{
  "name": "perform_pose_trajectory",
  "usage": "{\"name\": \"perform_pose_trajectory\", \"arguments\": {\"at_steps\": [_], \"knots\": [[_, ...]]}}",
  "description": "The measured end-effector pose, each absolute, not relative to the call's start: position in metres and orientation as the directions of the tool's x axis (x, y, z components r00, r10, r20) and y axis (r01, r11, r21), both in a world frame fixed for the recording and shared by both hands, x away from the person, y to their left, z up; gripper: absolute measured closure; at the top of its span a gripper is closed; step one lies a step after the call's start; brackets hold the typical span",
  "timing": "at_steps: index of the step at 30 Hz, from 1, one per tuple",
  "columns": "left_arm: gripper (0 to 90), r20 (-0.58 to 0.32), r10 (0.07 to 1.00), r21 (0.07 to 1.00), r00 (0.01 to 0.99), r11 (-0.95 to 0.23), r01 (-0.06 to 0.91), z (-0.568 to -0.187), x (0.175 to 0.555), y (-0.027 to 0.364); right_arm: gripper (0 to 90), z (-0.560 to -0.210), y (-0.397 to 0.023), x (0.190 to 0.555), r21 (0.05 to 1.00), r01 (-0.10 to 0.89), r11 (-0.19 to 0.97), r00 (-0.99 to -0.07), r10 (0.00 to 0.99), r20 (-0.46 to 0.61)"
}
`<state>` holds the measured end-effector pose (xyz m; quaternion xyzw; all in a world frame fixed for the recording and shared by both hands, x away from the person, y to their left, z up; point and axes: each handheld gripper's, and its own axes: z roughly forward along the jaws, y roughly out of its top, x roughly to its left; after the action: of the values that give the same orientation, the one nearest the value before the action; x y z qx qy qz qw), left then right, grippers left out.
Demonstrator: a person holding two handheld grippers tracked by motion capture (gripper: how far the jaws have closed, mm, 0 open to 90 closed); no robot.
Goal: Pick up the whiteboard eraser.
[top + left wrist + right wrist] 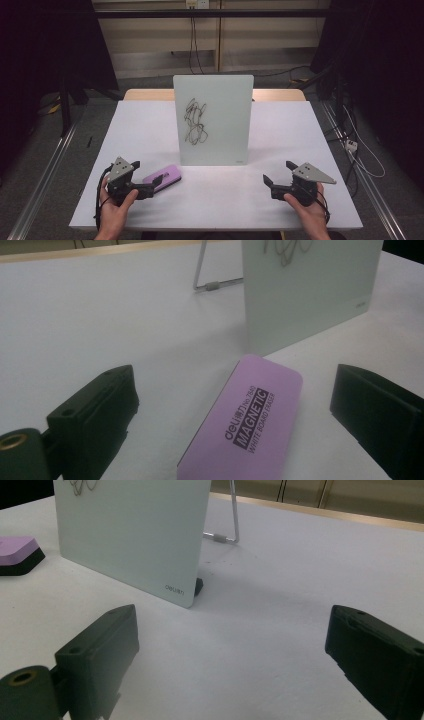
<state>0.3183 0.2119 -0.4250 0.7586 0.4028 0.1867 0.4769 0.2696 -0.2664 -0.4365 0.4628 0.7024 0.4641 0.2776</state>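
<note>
The purple eraser [243, 420], lying near the table's [150, 125] front left corner, was framed by the left gripper's [150, 184] released jaws for grabbing, while the right gripper [276, 181] was kept released and empty.

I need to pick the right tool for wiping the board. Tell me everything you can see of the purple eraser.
The eraser is a flat, rounded-corner block with a smooth lilac plastic top and a black base. Black print reads "deli MAGNETIC WHITE BOARD ERASER". It lies flat on the table, printed side up, beside the whiteboard, apart from it. It sits between the open left gripper, whose jaws do not touch it.
</note>
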Motion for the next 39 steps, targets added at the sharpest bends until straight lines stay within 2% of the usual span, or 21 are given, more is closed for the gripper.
{"name": "perform_pose_trajectory", "arguments": {"at_steps": [11, 15, 23, 31, 39], "knots": [[4.8, -0.111, 0.77, 0.856, 0.628, -0.248, 0.455, -0.422, 0.324, 0.212, 7.2, -0.437, -0.267, 0.27, 0.906, 0.401, 0.135, -0.421, 0.906, 0.051], [5.4, -0.146, 0.759, 0.84, 0.634, -0.244, 0.485, -0.42, 0.326, 0.215, 7.2, -0.436, -0.267, 0.27, 0.907, 0.398, 0.138, -0.426, 0.903, 0.05], [6.9, -0.004, 0.772, 0.846, 0.636, -0.336, 0.413, -0.414, 0.33, 0.213, 6.4, -0.436, -0.267, 0.27, 0.906, 0.402, 0.135, -0.429, 0.902, 0.056], [11.5, -0.055, 0.706, 0.805, 0.706, -0.387, 0.45, -0.408, 0.335, 0.211, 6.4, -0.436, -0.267, 0.271, 0.904, 0.406, 0.134, -0.432, 0.9, 0.061], [10.4, -0.072, 0.641, 0.758, 0.764, -0.462, 0.46, -0.407, 0.34, 0.206, 6.1, -0.436, -0.266, 0.272, 0.903, 0.408, 0.137, -0.438, 0.897, 0.062]]}}
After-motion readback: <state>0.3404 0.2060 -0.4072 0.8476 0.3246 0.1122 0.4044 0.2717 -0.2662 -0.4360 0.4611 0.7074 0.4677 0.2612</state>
